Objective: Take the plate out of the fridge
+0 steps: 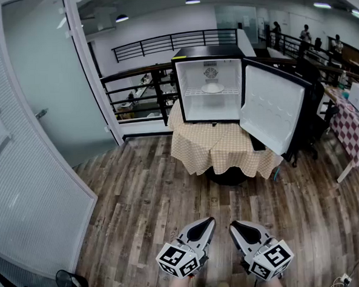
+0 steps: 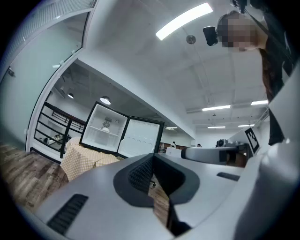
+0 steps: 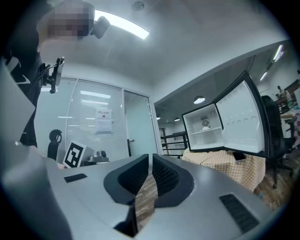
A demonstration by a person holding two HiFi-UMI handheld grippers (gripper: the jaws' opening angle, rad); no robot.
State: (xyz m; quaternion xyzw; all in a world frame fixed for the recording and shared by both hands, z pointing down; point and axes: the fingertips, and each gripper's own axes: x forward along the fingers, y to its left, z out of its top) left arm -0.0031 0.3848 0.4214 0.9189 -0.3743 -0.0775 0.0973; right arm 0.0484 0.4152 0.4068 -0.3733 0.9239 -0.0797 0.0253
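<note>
Since the fridge (image 1: 211, 83) sits up on a table (image 1: 219, 149) under a checked cloth, with its door (image 1: 273, 107) swung fully out to the right, the cavity faces the person at a workable height with nothing in the way. Target plate (image 1: 212, 88) is on the wire shelf (image 1: 194, 92) inside, roughly centred, well apart from both grippers (white on a white liner, so its edge is hard to read from here).

Both grippers are held low and close to the body over the wood floor (image 1: 140, 197), side by side, tips pointing toward the fridge. That reads as a carry posture for the walk-up, not a reach.

Claw state:
- On the left gripper (image 1: 205, 223), the jaws are together, pads meeting at the tip, nothing between them.
- On the right gripper (image 1: 235, 226), same: fully closed, empty.

Judgement: the task is at the approach stage, plate untouched. A claw has to open before it can take the rim. The open door on the right probably favours coming in straight on or from the front-left.
</note>
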